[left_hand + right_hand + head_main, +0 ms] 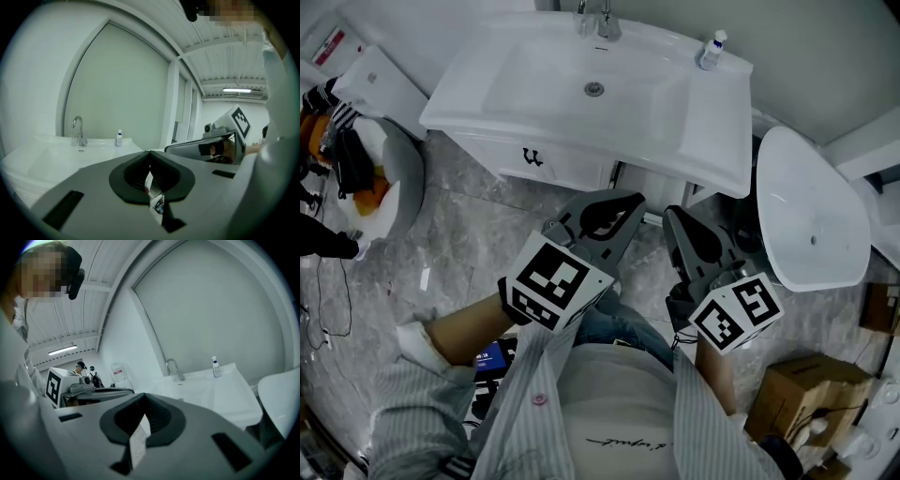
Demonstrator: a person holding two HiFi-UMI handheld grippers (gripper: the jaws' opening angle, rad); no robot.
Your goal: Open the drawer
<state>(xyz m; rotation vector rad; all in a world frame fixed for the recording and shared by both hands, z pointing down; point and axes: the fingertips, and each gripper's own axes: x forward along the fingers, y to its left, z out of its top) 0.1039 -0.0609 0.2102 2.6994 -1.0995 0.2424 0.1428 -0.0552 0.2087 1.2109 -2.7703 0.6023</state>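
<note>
A grey marbled floor fills the head view, seen from steeply above. At the top stands a white vanity basin, wide and rectangular. To its right, a separate oval white basin leans beside it. At the bottom is the person's striped shirt, with both forearms reaching forward.

The left gripper and the right gripper are held side by side in front of the vanity, pointing towards it and touching nothing. Each carries a cube with square markers. In each gripper view the dark pads are pressed together at the tips, with nothing pinched between them.

A cardboard box sits on the floor at lower right.

The drawer is the white front just under the basin's rim, left of centre. It looks pushed in, well apart from both grippers. A chrome tap rises at the basin's back edge. A small bottle stands on the back right corner. A small dark handle marks the drawer front.
</note>
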